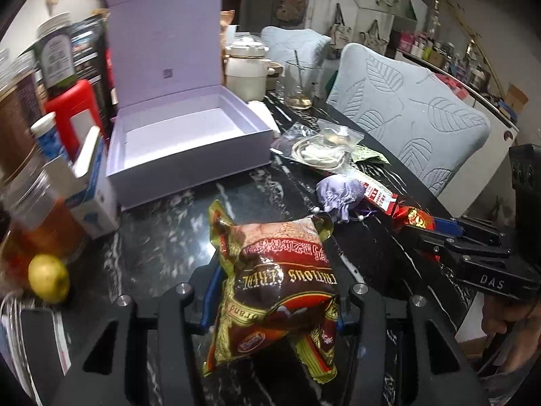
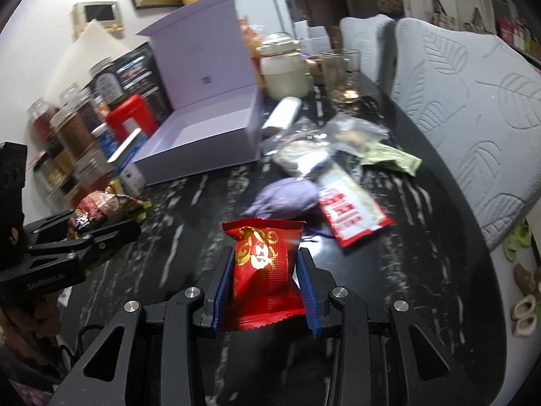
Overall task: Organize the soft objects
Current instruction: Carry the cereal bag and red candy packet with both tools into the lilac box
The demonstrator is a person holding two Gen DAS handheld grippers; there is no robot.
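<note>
Your left gripper [image 1: 274, 308] clamps the cereal bag [image 1: 277, 287] above the table [image 1: 162, 230] | your right gripper [image 2: 267, 287] pinches the red packet [image 2: 263, 270] | the open purple box [image 1: 182, 142] sits beyond, purple pouch [image 1: 341, 196] beside

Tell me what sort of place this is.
Probably a home dining area: a dark marble table with padded chairs drawn up, a ceramic pot and glass on it, and food jars along the wall side.
</note>
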